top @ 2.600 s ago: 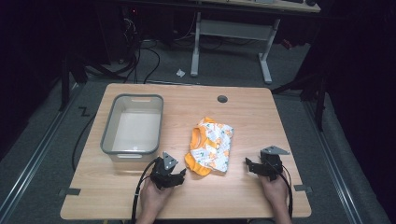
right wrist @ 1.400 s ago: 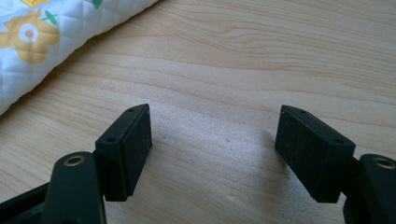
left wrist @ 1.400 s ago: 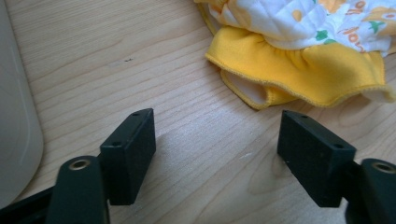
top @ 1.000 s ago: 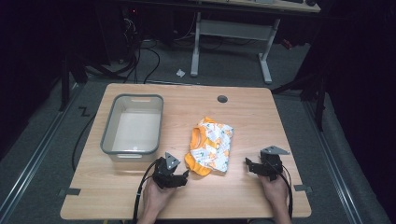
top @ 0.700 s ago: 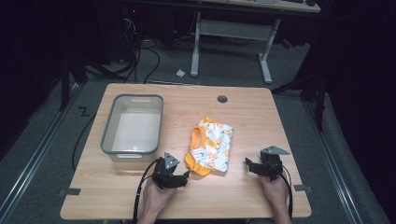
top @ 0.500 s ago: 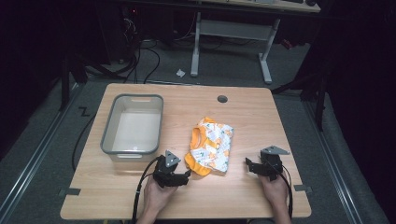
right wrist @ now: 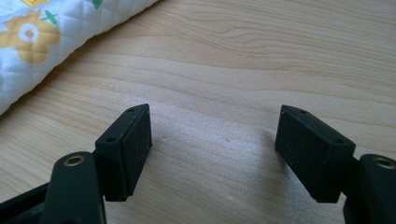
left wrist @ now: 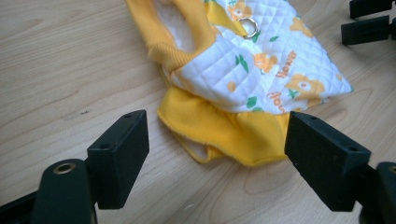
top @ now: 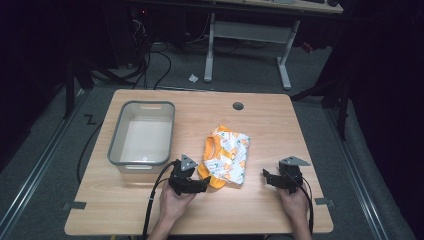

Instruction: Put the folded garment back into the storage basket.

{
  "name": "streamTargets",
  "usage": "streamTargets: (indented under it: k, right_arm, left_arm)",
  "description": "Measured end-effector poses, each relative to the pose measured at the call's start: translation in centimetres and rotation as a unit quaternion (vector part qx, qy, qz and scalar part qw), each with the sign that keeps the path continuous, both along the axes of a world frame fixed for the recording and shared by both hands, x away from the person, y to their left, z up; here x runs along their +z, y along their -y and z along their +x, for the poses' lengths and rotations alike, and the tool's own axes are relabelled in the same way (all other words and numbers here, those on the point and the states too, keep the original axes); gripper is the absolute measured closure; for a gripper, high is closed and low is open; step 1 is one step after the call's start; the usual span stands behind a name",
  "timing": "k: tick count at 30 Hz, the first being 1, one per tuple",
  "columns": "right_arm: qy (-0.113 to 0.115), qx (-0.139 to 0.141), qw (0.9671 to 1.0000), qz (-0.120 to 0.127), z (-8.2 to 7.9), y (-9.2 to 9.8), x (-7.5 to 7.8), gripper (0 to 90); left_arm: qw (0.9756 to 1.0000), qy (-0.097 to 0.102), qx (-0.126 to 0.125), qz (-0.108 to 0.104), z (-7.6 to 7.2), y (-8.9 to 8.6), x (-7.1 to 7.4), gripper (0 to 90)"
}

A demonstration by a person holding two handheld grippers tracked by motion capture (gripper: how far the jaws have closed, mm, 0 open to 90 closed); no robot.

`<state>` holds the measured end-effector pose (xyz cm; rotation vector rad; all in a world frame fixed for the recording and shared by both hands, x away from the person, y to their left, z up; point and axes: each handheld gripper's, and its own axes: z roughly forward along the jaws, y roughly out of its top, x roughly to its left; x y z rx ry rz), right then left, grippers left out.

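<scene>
Wooden table [top: 260,120]: 1, position unchanged from 2.6 s ago.
Grey plastic bin [top: 142,132]: 1, on the table's left half, unmoved.
Quilted yellow-and-white baby garment [top: 226,156]: 1, folded, lying flat at table centre between the 2 grippers, same spot as before; metal snap ring [left wrist: 247,27] facing up.
Left gripper [top: 202,184]: jaws spread wide, yellow hem lying between them untouched; it has edged slightly right toward the garment since the earliest frame.
Right gripper [top: 265,177]: jaws spread wide over bare wood, just beside the garment's edge; it has stayed put.
</scene>
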<state>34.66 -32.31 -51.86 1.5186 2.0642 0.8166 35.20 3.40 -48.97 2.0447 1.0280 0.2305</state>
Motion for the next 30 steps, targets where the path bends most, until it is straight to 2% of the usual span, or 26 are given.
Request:
streamTargets:
  k: [6, 12, 13, 15, 18, 23, 28, 30]
  right_arm:
    - [0.000, 0.000, 1.0000, 0.000, 0.0, 0.0, 0.0, 27.4]
    - [0.000, 0.000, 1.0000, -0.001, 0.0, 0.0, 0.0, 27.4]
    - [0.000, 0.000, 1.0000, 0.000, 0.0, 0.0, 0.0, 27.4]
    - [0.000, 0.000, 1.0000, -0.001, 0.0, 0.0, 0.0, 27.4]
    - [0.000, 0.000, 1.0000, -0.001, 0.0, 0.0, 0.0, 27.4]
    - [0.000, 0.000, 1.0000, 0.000, 0.0, 0.0, 0.0, 27.4]
    - [0.000, 0.000, 1.0000, -0.001, 0.0, 0.0, 0.0, 27.4]
    - [0.000, 0.000, 1.0000, 0.000, 0.0, 0.0, 0.0, 27.4]
  left_arm:
    - [0.9999, -0.008, 0.002, -0.010, 0.9, 0.3, 0.6, 21.5]
    - [1.0000, -0.009, -0.005, -0.001, 2.0, 1.1, 1.0, 19.4]
    - [0.9999, -0.010, -0.004, -0.006, 2.2, 1.2, 1.1, 19.9]
    - [0.9999, -0.011, -0.004, 0.005, 2.8, 1.5, 1.2, 19.5]
    - [0.9999, -0.009, -0.008, 0.007, 3.4, 2.0, 1.3, 19.5]
    - [0.9997, -0.006, -0.011, 0.022, 4.2, 2.8, 1.4, 19.6]
    - [0.9992, -0.010, -0.009, 0.038, 5.3, 3.4, 1.7, 19.3]
    - [0.9992, -0.013, -0.009, 0.037, 5.7, 3.5, 1.8, 19.4]
